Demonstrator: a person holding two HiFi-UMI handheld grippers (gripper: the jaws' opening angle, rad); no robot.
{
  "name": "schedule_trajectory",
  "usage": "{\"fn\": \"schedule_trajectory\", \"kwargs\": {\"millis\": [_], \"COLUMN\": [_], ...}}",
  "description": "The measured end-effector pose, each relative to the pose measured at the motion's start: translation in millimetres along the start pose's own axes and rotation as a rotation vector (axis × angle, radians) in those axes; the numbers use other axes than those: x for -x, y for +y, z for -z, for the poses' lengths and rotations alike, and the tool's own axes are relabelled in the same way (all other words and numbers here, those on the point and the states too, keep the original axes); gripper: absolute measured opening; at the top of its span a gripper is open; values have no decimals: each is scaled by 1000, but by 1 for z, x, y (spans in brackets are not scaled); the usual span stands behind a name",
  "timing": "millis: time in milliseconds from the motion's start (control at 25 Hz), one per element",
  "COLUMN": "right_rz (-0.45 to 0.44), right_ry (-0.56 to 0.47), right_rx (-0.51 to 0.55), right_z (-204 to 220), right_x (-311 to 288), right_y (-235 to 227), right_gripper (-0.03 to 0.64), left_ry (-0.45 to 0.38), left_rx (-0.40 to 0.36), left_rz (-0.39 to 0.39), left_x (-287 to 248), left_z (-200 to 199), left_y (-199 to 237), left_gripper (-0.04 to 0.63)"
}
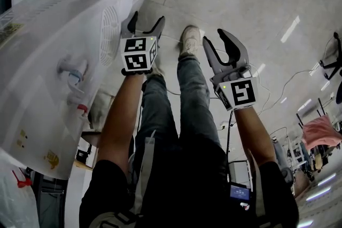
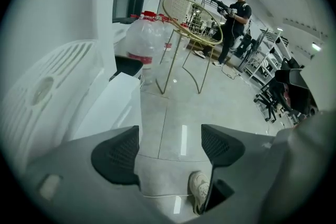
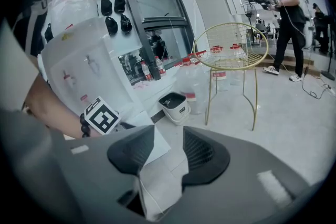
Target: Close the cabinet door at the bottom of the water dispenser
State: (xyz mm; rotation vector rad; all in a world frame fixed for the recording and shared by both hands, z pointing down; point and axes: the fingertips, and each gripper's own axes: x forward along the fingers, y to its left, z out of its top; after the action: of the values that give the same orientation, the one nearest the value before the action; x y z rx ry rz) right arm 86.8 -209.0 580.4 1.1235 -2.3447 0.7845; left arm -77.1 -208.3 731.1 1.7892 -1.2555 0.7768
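The left gripper (image 2: 170,147) has its jaws spread wide, with only floor (image 2: 173,107) and a shoe (image 2: 198,189) showing between them. It sits just beside the cabinet door (image 2: 118,99), which stands swung out at the foot of the white water dispenser (image 1: 48,77). The right gripper (image 3: 165,150) hangs alongside, jaws part-way apart and gripping nothing.

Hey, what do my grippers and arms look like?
The left gripper and right gripper are grey, with curved jaws and black ribbed pads. Each carries a white cube with black square markers. Short black sleeves; a dark beaded bracelet on the left wrist.
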Motion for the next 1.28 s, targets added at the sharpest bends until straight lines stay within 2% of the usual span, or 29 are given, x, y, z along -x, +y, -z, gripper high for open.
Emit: {"fn": "schedule_trajectory", "kwargs": {"millis": [280, 720, 920, 1280], "right_rz": [-5, -11, -16, -19], "right_ry": [2, -16, -29, -19], "right_rx": [10, -16, -26, -8], "right_z": [-2, -10, -14, -16], "right_x": [-2, -9, -9, -7], "right_y": [-1, 0, -1, -7], "right_gripper": [173, 173, 174, 174], "left_ry": [-18, -37, 6, 31], "left_rx": [2, 27, 40, 0], "left_rz": [-69, -108, -175, -248], "left_x": [-8, -12, -19, -22], "left_z": [-8, -24, -24, -24], "left_y": [8, 9, 19, 30], "left_gripper": [383, 383, 380, 382]}}
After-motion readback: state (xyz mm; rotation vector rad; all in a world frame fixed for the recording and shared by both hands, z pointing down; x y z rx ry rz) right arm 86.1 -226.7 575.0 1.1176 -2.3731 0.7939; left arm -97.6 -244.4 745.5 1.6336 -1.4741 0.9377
